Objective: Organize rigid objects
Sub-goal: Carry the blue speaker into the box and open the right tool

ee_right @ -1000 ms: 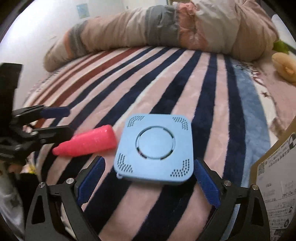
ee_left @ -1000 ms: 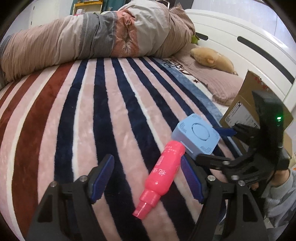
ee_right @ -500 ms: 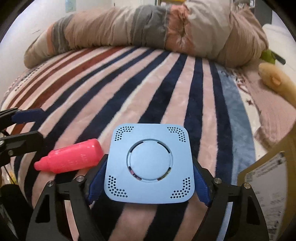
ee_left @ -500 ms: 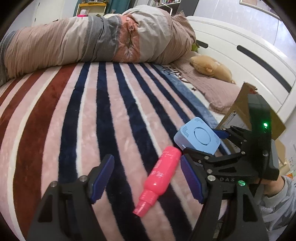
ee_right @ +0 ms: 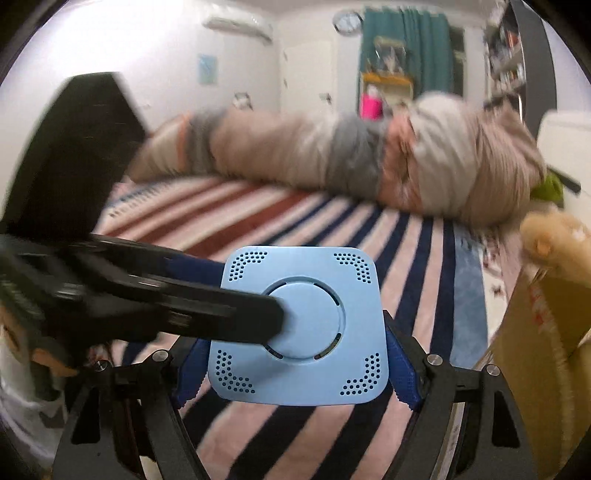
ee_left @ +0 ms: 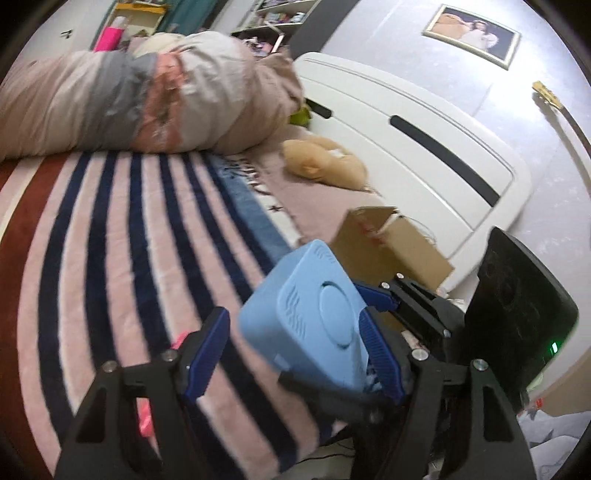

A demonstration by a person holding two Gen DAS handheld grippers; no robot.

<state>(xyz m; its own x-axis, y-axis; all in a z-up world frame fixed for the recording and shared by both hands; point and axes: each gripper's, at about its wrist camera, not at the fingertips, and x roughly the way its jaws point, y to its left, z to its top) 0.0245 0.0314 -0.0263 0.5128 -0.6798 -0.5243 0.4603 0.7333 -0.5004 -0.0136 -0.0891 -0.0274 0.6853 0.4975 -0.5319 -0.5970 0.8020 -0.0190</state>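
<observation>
The right tool (ee_right: 295,365) is clenched on the blue box (ee_right: 301,325), its ribbed blue pads pressed to both side edges, holding it lifted above the striped plush blanket (ee_right: 417,258) of the bed, beside the cardboard box (ee_right: 535,354). The left tool (ee_left: 295,354) reaches forward with its fingers spread apart and nothing between them. The smooth plastic blue box is a rounded square with a round centre disc and dotted corner vents.

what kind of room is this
Most likely a bedroom. A striped blanket covers a bed with a white headboard, a rolled-up duvet and a plush toy lie on it, and a framed photo hangs on the wall.
</observation>
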